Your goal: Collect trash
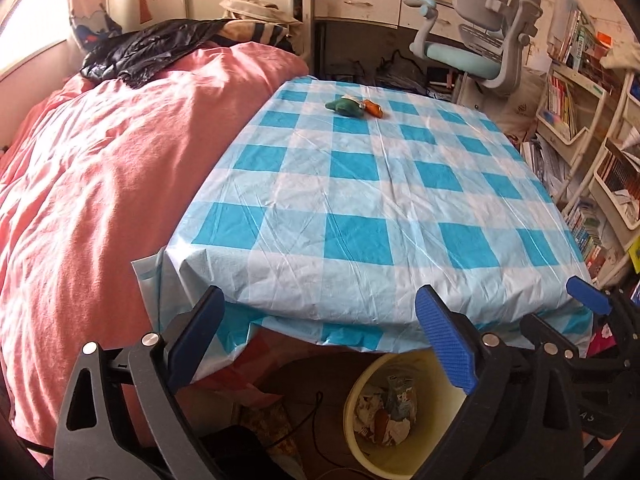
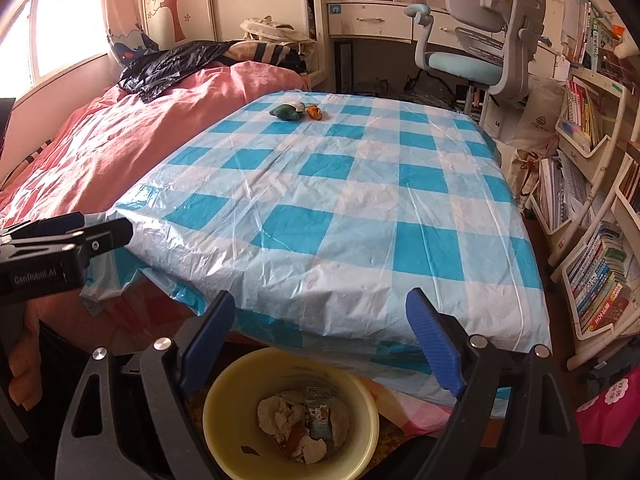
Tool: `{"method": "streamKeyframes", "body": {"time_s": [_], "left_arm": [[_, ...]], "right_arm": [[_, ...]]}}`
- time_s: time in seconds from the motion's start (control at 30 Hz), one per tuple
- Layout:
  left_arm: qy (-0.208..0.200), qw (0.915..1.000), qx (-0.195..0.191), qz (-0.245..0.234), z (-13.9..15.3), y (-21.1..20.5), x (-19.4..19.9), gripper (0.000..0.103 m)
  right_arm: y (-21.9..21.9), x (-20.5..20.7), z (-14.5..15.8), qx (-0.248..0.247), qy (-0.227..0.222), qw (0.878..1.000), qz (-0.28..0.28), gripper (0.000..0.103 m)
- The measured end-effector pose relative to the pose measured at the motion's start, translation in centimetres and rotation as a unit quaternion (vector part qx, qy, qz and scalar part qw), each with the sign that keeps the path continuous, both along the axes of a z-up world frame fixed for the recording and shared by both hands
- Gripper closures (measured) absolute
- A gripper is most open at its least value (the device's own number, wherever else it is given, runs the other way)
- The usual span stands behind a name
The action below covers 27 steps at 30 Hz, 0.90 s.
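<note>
Crumpled trash, a green wrapper [image 1: 343, 106] [image 2: 286, 111] and an orange one [image 1: 374, 108] [image 2: 314, 111], lies at the far side of the blue-checked table [image 1: 360, 216] [image 2: 352, 216]. On the floor under the near table edge stands a yellow bin [image 1: 420, 380] [image 2: 236, 388] with crumpled paper and wrappers [image 1: 384, 416] [image 2: 304, 420] inside. My left gripper [image 1: 320, 320] hangs open over the near edge, nothing between its blue pads. The right gripper [image 2: 320, 328] is open above the bin, also empty. Each gripper shows at the edge of the other's view [image 2: 96, 228] [image 1: 568, 312].
A bed with a pink quilt [image 1: 100, 180] [image 2: 120, 148] runs along the table's left side, a black jacket [image 1: 148, 52] on it. A grey desk chair [image 1: 488, 40] and a desk stand behind the table. Bookshelves [image 2: 592, 264] crowd the right. A cable lies on the floor beside the bin.
</note>
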State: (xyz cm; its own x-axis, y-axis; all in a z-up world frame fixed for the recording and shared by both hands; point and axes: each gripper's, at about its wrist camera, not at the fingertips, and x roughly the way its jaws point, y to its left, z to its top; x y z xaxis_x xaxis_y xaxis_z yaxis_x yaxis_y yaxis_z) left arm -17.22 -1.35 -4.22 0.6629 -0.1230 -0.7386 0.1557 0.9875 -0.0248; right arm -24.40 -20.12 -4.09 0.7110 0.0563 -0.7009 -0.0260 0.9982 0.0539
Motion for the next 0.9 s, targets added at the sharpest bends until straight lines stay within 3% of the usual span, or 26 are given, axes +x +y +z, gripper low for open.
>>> {"method": "streamKeyframes", "body": {"time_s": [0.37,0.9], "left_arm": [[-0.019,0.9994,0.021,-0.018,0.0,-1.1,-0.1,0.010],[-0.020,0.9998,0.005,-0.007,0.1,-0.6,0.1,0.010]], "right_arm": [[0.5,0.0,0.0,-0.002,-0.001,1.000,0.006,0.018],[1.5,0.0,0.2,-0.008,-0.005,1.000,0.017,0.017]]}}
